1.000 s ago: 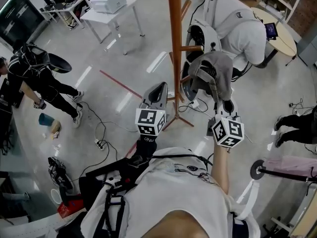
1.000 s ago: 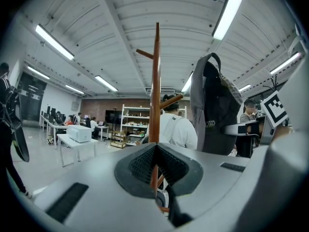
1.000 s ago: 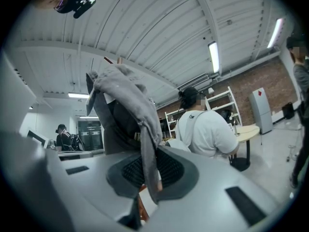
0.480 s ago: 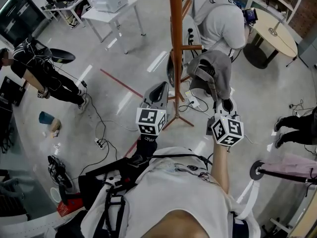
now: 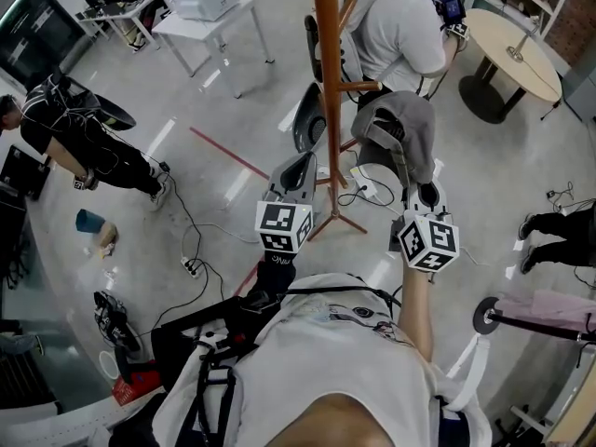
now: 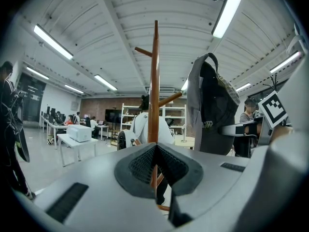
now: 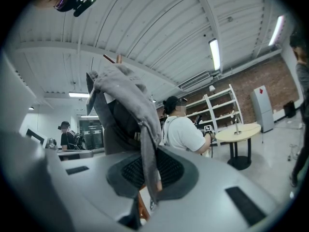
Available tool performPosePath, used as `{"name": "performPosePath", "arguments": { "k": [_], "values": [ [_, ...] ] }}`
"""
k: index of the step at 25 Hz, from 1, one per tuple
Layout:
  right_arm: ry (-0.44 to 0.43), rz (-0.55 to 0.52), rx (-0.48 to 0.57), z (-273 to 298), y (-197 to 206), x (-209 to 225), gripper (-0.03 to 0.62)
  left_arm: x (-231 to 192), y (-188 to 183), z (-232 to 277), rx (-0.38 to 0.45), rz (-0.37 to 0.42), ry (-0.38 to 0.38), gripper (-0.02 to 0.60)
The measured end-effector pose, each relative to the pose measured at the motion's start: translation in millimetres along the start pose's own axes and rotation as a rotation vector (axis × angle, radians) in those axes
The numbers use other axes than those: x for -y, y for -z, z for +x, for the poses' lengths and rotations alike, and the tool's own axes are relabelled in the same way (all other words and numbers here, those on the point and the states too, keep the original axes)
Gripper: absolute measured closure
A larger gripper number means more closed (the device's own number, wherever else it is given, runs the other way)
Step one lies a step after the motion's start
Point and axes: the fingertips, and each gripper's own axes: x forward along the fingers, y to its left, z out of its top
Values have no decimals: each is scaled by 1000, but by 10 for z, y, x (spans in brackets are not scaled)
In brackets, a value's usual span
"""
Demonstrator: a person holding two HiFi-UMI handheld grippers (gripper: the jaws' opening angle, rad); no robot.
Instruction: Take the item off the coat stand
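the grey item hangs on the right side of the coat stand, at the end of a short wooden peg. it is still on the stand. a thin strap of it hangs down, and the right gripper has its jaws clamped on that strap, just under the item.

not much has changed here in the last moment. the item and both grippers are in the same spots as before, and the right jaws have kept the same tight hold. so i think the grab is done but the lift has not started yet.

the left gripper is near the pole, on its left side. its jaws are together with nothing in them.

the one big change is behind the stand. the person in a white shirt has moved farther away and now stands up by the round bench at the far right. that leaves more room around the item.

the peg tip pokes up past the item, so i think the item has to go up first, then out to the right. pulling only down on the strap could tug the stand.

cables lie on the floor to the left. another person in black is well apart at the far left, and a white bench stands beyond.
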Motion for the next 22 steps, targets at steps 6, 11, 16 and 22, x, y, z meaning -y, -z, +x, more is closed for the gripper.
{"name": "performPosePath", "arguments": {
  "k": [6,11,16,22],
  "values": [
    [0,-5,-1,14,-35,-8,563,-9,-34,10,0,3,3,577],
    [-4,-3,-1,59,-24,26,563,-2,-24,62,0,5,3,577],
    [-10,-1,-1,65,-2,5,563,-9,-9,52,0,6,0,577],
    [-10,1,2,81,-30,16,563,-17,-37,68,1,6,-3,577]
  ]
}}
